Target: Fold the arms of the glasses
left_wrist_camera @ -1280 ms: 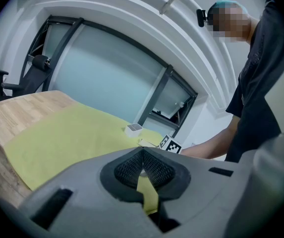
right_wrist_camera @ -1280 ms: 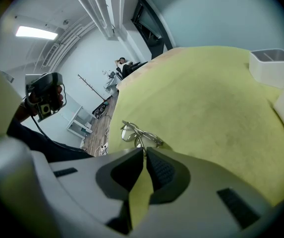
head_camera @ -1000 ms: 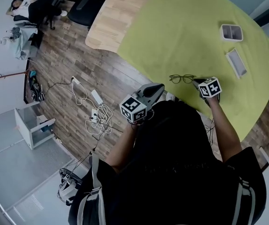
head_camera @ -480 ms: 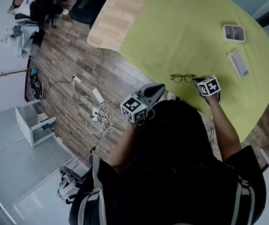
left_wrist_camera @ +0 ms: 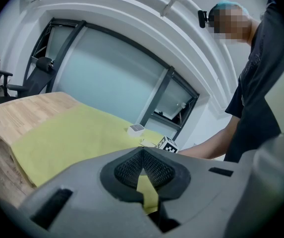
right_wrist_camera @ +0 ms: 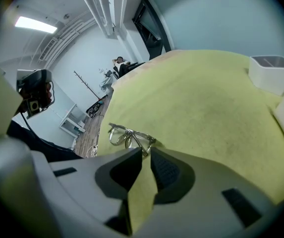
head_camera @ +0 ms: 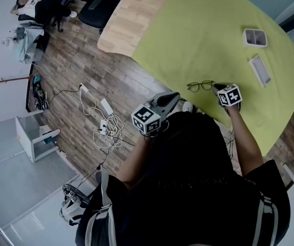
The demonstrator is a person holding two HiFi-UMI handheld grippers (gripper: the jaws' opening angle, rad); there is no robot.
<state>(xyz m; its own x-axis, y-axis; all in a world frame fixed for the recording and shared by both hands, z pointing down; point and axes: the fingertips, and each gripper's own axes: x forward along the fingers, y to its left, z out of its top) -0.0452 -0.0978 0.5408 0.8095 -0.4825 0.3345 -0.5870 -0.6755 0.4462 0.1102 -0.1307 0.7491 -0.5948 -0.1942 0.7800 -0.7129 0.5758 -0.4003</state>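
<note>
Thin dark-framed glasses (head_camera: pixel 200 86) lie on the yellow-green cloth (head_camera: pixel 213 29) near the table's front edge. In the right gripper view the glasses (right_wrist_camera: pixel 129 137) rest just beyond the jaw tips, lenses to the left. My right gripper (head_camera: pixel 217 88) is at their right end, and one arm reaches into the narrow gap between the tips of the right gripper (right_wrist_camera: pixel 146 151). The jaws stand slightly apart, with cloth showing between them. My left gripper (head_camera: pixel 176 96) hangs off the table's edge near the body. The left gripper (left_wrist_camera: pixel 142 150) is shut and holds nothing.
A white open box (head_camera: pixel 254 36) and a flat white tray (head_camera: pixel 258 68) sit on the cloth farther back right. Bare wooden tabletop (head_camera: pixel 131 14) shows at the left. An office chair (head_camera: pixel 98 4) and loose cables (head_camera: pixel 108 124) are on the floor to the left.
The grippers and the glasses hold almost the same places. Only the head view has shifted a little.
</note>
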